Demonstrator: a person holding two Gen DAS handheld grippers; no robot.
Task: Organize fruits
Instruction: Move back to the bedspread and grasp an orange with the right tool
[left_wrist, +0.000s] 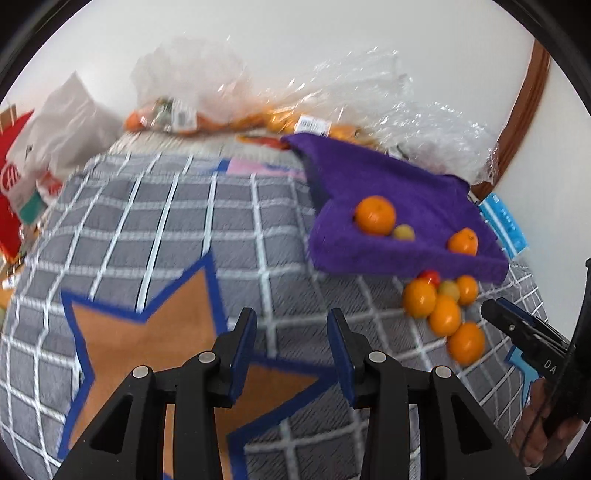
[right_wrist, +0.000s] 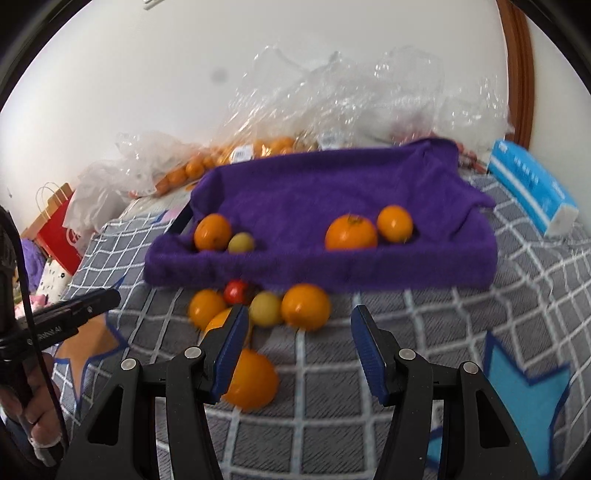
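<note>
A tray lined with a purple towel (right_wrist: 388, 266) (left_wrist: 406, 184) lies on a grey checked cover. It holds an orange (right_wrist: 212, 232), a small green fruit (right_wrist: 241, 243), a large orange (right_wrist: 351, 233) and another orange (right_wrist: 394, 223). Loose fruit sits in front of it: oranges (right_wrist: 306, 306) (right_wrist: 251, 380), a yellow-green fruit (right_wrist: 265, 308) and a red one (right_wrist: 237, 291). My right gripper (right_wrist: 299, 317) hovers open just short of this pile (left_wrist: 439, 306), with nothing between its fingers. My left gripper (left_wrist: 291, 325) is open and empty over an orange star patch, left of the fruit.
Clear plastic bags (right_wrist: 332, 96) with more oranges (left_wrist: 258, 122) lie behind the tray against the white wall. A blue and white box (right_wrist: 532, 192) stands at the right, a red paper bag (right_wrist: 59, 232) at the left. A person's hand (right_wrist: 37, 424) holds the left gripper's handle.
</note>
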